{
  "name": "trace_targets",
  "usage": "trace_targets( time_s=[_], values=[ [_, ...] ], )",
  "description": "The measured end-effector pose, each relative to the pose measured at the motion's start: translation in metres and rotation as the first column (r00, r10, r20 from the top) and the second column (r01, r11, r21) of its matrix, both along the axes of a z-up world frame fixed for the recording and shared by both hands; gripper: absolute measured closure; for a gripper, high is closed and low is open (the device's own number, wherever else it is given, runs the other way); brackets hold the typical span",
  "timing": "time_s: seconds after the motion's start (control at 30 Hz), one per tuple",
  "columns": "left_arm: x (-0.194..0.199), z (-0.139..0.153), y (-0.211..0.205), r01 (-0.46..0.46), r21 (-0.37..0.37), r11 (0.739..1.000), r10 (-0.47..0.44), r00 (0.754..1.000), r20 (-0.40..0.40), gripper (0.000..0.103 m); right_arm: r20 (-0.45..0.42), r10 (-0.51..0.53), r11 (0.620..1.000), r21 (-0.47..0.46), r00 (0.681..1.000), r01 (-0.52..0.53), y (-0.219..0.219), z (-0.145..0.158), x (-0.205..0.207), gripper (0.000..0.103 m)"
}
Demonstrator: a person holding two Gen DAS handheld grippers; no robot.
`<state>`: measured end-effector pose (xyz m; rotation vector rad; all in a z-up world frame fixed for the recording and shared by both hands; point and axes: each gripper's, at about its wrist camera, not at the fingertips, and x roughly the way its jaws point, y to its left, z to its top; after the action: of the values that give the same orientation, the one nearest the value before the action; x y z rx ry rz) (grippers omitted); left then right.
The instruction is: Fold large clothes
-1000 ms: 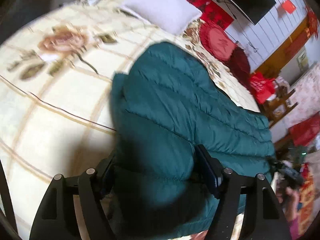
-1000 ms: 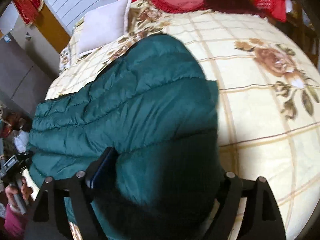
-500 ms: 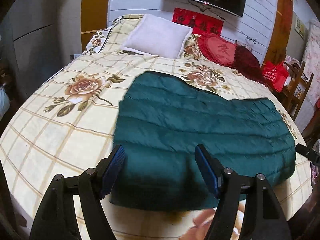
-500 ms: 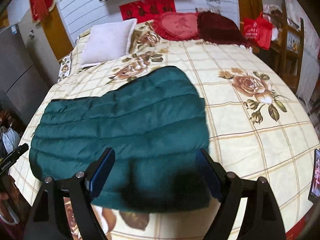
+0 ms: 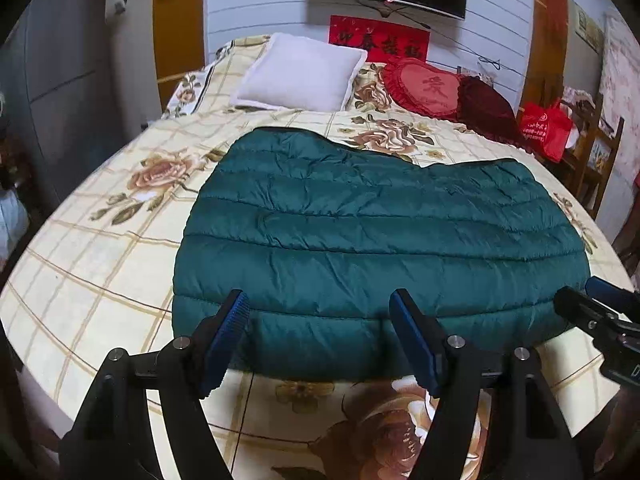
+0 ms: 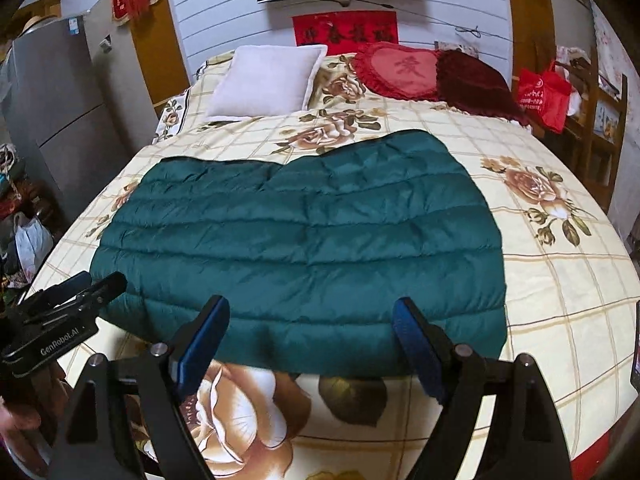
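Where the left wrist camera looks down over the foot of the bed (image 5: 100,264), a dark green quilted down garment (image 5: 376,232) lies flat across the flowered, checked bedspread. It is folded into a broad rounded slab with horizontal stitched channels running side to side, its surface puffy and lightly creased, its far edge dipping in a shallow notch near the middle. The left gripper (image 5: 320,340) hovers at the near hem with its blue-padded fingers (image 5: 226,340) spread wide and nothing between them; they stand clear of the cloth. At the right edge of this view the tip of the right gripper (image 5: 600,316) shows beside the garment's corner. A white pillow (image 5: 300,72), a red heart cushion (image 5: 424,88) and a dark red cushion (image 5: 486,110) sit at the head of the bed.

In the right wrist view the same garment (image 6: 304,232) fills the middle of the bed, its wider end toward the left and a raised rounded lobe at the far right. The right gripper (image 6: 312,344) hangs over the near hem, fingers (image 6: 416,352) wide apart and empty. The left gripper (image 6: 76,292) shows at the left, near the garment's near left corner.
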<state>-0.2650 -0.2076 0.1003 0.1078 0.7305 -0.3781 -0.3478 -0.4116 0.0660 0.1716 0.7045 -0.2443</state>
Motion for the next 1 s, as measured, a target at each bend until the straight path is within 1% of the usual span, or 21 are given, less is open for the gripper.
trace_targets(
  time_s=[0.1,0.27,0.37,0.6,1.0],
  values=[
    [-0.006,0.001,-0.002,-0.002,0.016,1.000,0.001,1.000,0.024,0.027,0.001,0.000,1.000,-0.025,1.000,0.000,0.008,-0.002,-0.001,0.016],
    [-0.009,0.000,-0.002,-0.009,0.019,1.000,0.009,1.000,0.027,0.027,0.014,-0.004,0.999,-0.046,1.000,0.004,0.013,-0.001,-0.003,0.015],
    [-0.011,0.000,-0.003,-0.007,0.027,1.000,0.006,0.999,0.036,0.027,0.021,0.000,0.999,-0.036,1.000,0.001,0.015,-0.002,-0.005,0.012],
    [-0.018,0.004,-0.003,-0.009,0.032,0.999,0.007,0.997,0.072,0.027,0.022,-0.002,0.999,-0.050,1.000,0.003,0.020,-0.002,-0.005,0.011],
    [-0.019,0.005,-0.002,-0.017,0.028,0.999,0.014,0.997,0.078,0.027,0.017,0.003,0.999,-0.048,1.000,-0.003,0.022,-0.003,-0.004,0.011]
  ],
)
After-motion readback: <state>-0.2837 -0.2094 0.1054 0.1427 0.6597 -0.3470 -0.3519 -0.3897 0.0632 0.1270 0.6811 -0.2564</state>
